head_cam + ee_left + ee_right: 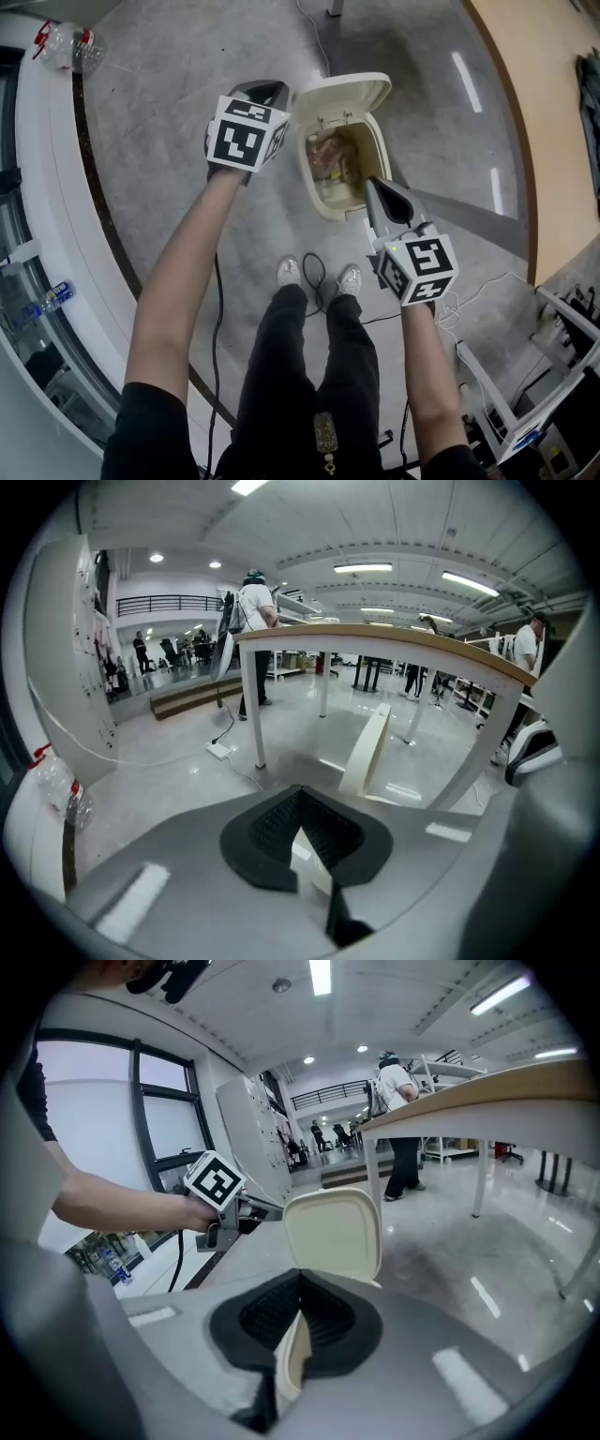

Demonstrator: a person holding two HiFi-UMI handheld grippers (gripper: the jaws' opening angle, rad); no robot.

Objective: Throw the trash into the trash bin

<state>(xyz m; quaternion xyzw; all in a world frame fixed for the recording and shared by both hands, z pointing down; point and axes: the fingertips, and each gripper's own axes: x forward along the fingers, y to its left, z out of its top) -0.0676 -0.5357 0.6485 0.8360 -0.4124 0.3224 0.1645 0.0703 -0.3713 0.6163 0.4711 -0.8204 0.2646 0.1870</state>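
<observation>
Trash (330, 157) lies inside the trash bin (337, 208), a crumpled brownish mass with clear wrapping; what the items are cannot be made out. The bin stands on the grey floor (169, 141) just ahead of the person's shoes (291, 272), with its lid (342, 94) raised.

Left hand-held gripper (272, 89): held above the floor to the left of the bin. Its own view shows the jaws together with nothing between them, only floor in the narrow slit. Its marker cube hides most of the body in the head view.

Right hand-held gripper (372, 187): tips over the bin's near right rim, apart from the trash. Its own view shows the jaws closed and empty; a cream sliver of the bin shows through the slit, and the jaw housing covers the bin's opening, so the contents are hidden there. The lid (333, 1232) rises above the jaws.

A cream slab (366, 747) in the left gripper view appears to be the same lid, edge on. The table (544, 122) is cut off by the frame edge.
</observation>
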